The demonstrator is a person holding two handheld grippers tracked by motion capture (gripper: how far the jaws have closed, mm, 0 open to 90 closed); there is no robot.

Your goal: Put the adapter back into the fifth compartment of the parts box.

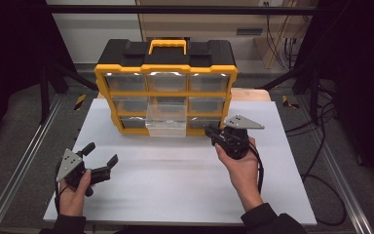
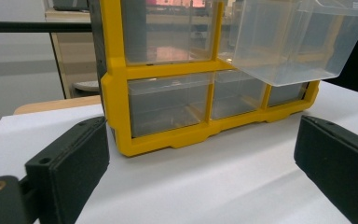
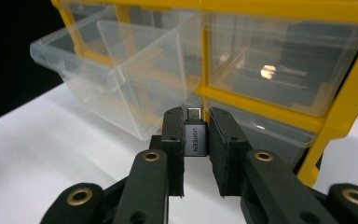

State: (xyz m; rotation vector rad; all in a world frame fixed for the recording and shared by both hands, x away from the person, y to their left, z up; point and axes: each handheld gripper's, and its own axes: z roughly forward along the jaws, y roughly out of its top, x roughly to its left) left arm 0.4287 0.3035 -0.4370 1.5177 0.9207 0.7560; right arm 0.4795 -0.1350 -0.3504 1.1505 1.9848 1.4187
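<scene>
The high view is dim around its borders — both side edges fall to near black — while the white table is evenly lit from above and casts only soft shadows. Glare streaks the top row of drawers in the yellow organizer. In the left gripper view the near jaws are soft and out of focus. The right gripper view is sharp on the grey adapter — its far left corner is black, and a bright spot glints in one drawer.
</scene>
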